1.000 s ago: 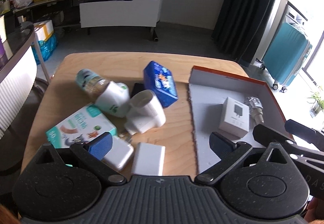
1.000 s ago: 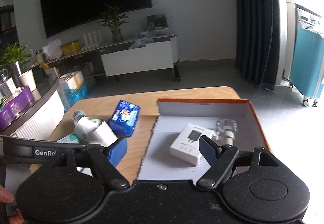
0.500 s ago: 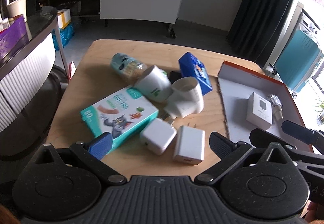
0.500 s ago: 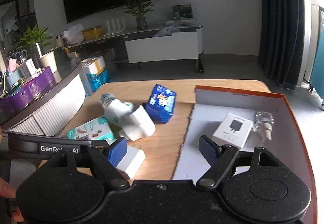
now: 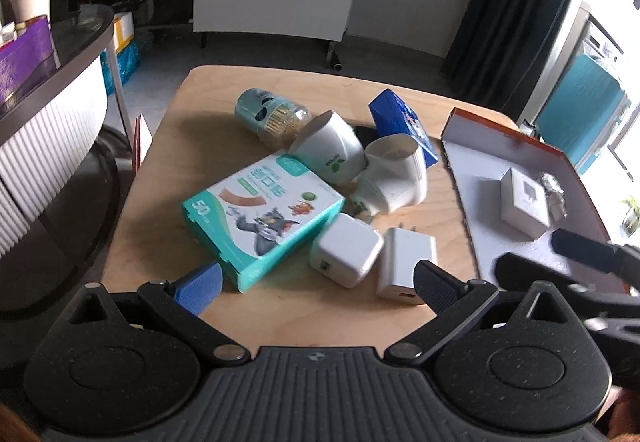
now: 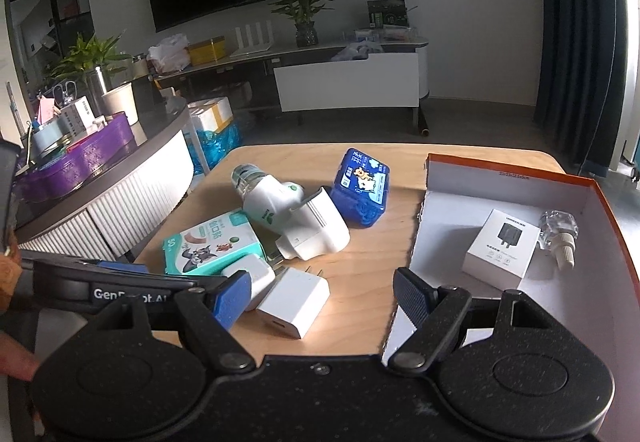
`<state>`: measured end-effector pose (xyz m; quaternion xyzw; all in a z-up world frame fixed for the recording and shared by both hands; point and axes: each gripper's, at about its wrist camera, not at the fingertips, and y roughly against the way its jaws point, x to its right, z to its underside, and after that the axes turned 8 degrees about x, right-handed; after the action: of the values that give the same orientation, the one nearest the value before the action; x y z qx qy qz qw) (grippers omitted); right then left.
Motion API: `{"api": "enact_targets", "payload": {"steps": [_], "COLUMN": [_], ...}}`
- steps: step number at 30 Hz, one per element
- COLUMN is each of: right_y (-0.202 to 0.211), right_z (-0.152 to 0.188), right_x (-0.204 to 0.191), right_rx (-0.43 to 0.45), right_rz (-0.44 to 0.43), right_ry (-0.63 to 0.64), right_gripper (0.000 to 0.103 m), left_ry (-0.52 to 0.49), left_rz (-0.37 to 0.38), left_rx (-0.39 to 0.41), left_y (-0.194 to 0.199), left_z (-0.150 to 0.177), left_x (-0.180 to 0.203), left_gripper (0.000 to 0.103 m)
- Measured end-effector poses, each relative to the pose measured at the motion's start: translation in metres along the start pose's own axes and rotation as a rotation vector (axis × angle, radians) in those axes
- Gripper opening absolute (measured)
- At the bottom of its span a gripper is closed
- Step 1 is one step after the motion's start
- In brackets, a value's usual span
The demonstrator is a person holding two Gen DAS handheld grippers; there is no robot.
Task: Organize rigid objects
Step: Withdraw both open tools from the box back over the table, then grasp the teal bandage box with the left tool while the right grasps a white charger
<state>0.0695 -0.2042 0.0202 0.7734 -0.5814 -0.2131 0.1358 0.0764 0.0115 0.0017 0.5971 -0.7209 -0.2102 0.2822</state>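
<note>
Wooden counter (image 5: 168,178) carries a cluttered heap at its centre; on the right lies an orange-rimmed box lid (image 6: 608,210), already holding a small white carton (image 6: 502,248) and a clear bottle (image 6: 558,232). In the heap, a teal plaster box (image 5: 260,212) touches two white chargers (image 5: 348,250) at the near edge. Both the left gripper (image 5: 316,284) and the right gripper (image 6: 322,292) hover near with jaws spread, holding nothing. Because everything touches, grabbing one charger could likely nudge its neighbour off the near edge.
</note>
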Motion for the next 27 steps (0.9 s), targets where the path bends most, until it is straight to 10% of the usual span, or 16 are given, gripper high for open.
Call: {"api": "enact_targets", "payload": {"steps": [18,27], "right_y": [-0.001,-0.017], "right_z": [0.007,0.013], "right_x": [0.019,0.009], "right_rx": [-0.025,-0.085], "right_rz": [0.056,0.017], "right_ry": [-0.045,-0.017], "right_gripper": [0.092,0.092], "left_ry": [-0.38,-0.285], "left_rz": [-0.005,0.043], "left_rx": [-0.016,-0.004], "left_y": [-0.066,-0.075], "left_z": [-0.011,-0.011], "left_x": [-0.027,-0.025], "left_gripper": [0.103,0.095]}}
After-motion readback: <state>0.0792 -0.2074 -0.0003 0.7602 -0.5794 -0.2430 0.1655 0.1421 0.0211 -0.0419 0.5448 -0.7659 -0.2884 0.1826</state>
